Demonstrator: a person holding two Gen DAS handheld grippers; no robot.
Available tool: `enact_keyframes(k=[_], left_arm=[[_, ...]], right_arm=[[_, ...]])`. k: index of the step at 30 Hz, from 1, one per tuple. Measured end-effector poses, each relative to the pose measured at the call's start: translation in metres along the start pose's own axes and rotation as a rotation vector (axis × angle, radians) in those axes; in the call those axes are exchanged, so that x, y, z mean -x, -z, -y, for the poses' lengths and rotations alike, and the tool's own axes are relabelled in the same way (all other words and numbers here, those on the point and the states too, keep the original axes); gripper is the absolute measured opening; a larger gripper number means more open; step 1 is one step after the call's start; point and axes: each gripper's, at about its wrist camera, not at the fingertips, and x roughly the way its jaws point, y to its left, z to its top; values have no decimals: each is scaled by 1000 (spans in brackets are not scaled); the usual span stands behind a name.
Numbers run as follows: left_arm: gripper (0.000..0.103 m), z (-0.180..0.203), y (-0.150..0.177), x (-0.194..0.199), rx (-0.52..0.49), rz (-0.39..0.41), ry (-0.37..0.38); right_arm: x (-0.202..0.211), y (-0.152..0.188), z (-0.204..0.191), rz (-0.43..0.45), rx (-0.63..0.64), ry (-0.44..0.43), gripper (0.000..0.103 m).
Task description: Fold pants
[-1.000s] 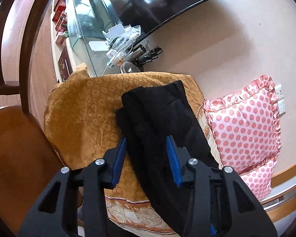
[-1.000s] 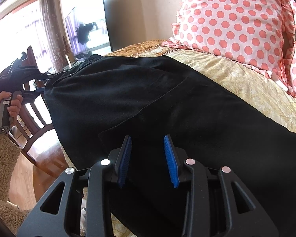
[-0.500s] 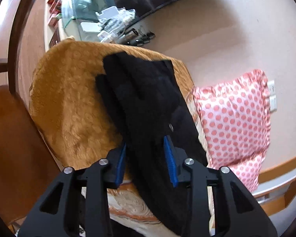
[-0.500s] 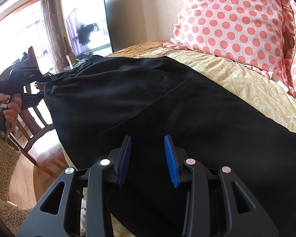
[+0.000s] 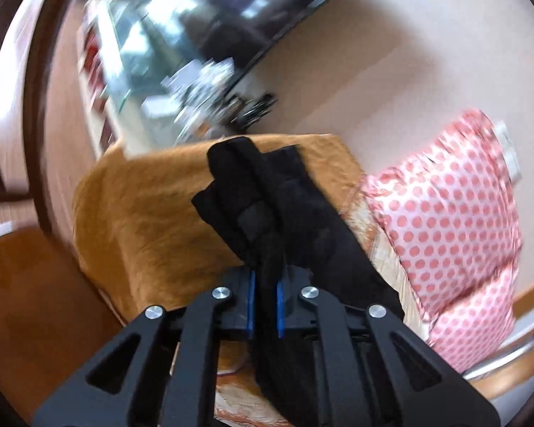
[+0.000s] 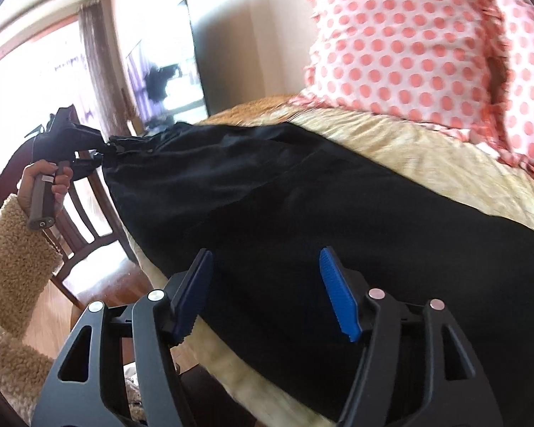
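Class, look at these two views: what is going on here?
A person is folding black fabric pants spread on a golden-yellow bedspread. The left gripper is shut on one end of the pants. The right gripper hangs open over the other end. A pink polka-dot pillow lies beside them.

One pair of black pants lies on one bedspread, which runs golden-brown toward 11 o'clock in the right wrist view. Two polka-dot pillows show there, one at 1 o'clock and a second just beside it at 2 o'clock, along with one wooden chair at 9 o'clock and one television at 11 o'clock. Two grippers count in all: the left gripper, clamped on a bunched edge of the pants, and the right gripper, its blue pads spread wide above the cloth.
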Motion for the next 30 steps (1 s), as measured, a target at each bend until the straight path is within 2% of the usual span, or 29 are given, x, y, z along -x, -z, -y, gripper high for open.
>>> enact_keyframes(k=[3,7,10,13,17,20,22,24,26,30], left_arm=[[7,44,2,13,-128,30,29],[7,128,21,24,-333,21,123],[7,206,58,25,-508,-31,244],[7,272,107,21,-637,-106,383],[7,325,188,17,-783,-204,539],[7,334,264,-1,-874,-368,602],[7,327,313,-27,-932,-535,571],[7,311,342,-46,-932,-644,555],[7,307,344,-43,-935,-624,559],[7,318,317,-29,-882,-555,607]], right_arm=[[24,7,23,33,-61,52,69],[55,19,56,78,-157,117,70],[80,31,81,120,-242,173,70],[106,44,102,162,-331,220,70],[132,65,121,192,-406,292,70],[141,82,131,180,-449,336,71],[144,89,136,170,-474,354,71],[149,96,143,167,-496,367,71],[153,99,146,169,-498,381,71],[158,98,150,188,-506,393,71]])
